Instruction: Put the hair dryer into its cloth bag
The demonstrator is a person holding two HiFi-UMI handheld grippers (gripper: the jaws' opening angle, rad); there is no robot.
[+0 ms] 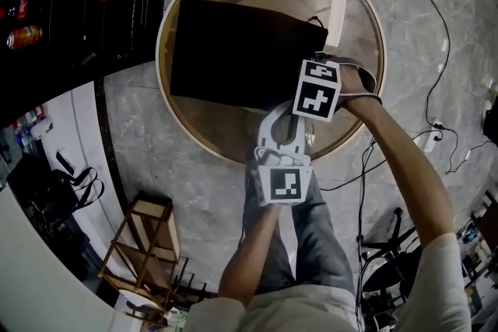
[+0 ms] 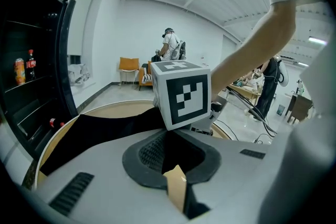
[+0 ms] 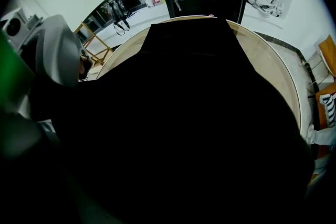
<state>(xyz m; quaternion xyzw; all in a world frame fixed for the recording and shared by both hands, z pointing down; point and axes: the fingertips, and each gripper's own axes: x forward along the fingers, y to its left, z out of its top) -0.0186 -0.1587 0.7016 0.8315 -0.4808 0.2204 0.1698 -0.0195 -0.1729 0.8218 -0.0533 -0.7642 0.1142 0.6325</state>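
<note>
A black cloth bag [image 1: 241, 50] lies flat on the round wooden table [image 1: 362, 101]. My right gripper [image 1: 315, 89] points steeply down at the bag's near right corner, with its jaws hidden under its marker cube. In the right gripper view black cloth [image 3: 189, 123] fills nearly everything and no jaw shows. The grey-white hair dryer [image 1: 278, 132] hangs over the table's near edge. My left gripper [image 1: 280, 167] is shut on the dryer from below. In the left gripper view the dryer's grey body [image 2: 105, 165] and dark intake grille [image 2: 157, 152] lie right at the jaws.
A black cabinet [image 1: 70, 12] with drink bottles stands at the left. A wooden folding rack [image 1: 148, 245] is on the floor near my legs. Cables [image 1: 436, 27] run across the stone floor at the right. A person [image 2: 170, 44] and an orange chair [image 2: 128, 65] are far off.
</note>
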